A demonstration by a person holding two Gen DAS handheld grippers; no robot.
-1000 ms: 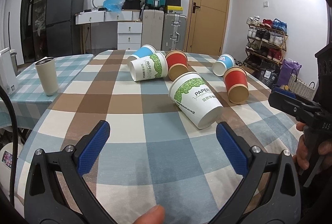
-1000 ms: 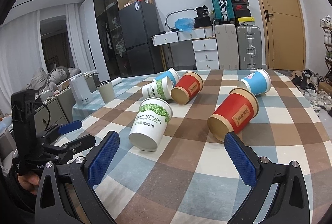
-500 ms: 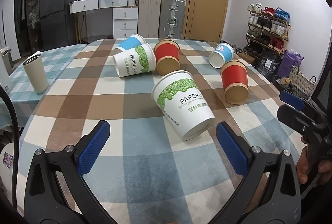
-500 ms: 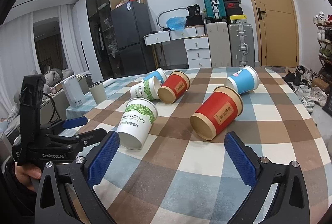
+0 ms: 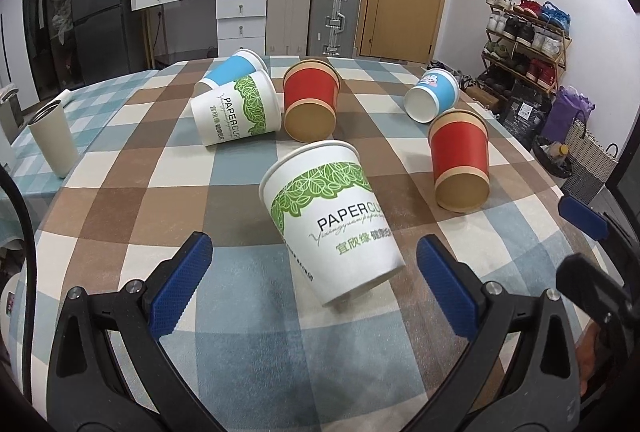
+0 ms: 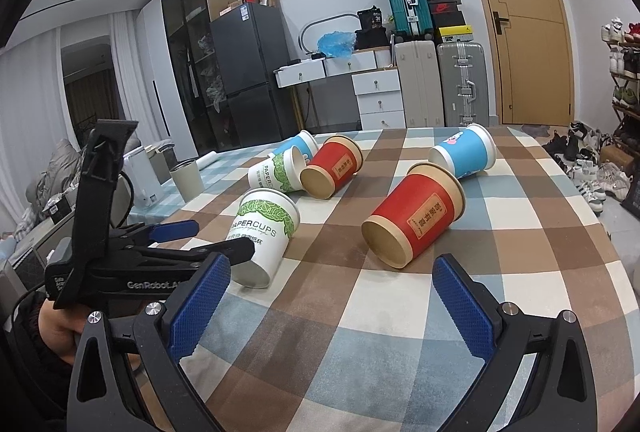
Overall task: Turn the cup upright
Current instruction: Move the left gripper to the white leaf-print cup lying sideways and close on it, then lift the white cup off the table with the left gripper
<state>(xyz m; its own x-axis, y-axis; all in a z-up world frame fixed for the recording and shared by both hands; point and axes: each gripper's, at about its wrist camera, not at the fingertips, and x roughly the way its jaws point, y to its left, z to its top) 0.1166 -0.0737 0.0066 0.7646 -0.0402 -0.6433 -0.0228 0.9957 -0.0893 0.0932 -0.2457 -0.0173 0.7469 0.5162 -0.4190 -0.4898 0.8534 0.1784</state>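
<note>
Desk (image 5: 120, 167) holds six tipped cups; your target, the near white paper cup (image 5: 336, 220), lies on its side between the left hand-held gripper (image 5: 314, 280) pads, jaws wide open. Right hand-held gripper (image 6: 330, 304) open, empty. Centre on mid-wall, squeeze lightly

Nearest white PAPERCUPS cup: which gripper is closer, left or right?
Left. The left gripper has its open fingers flanking the white cup's base; the right gripper sits off to the cup's right, facing the red cup.
</note>
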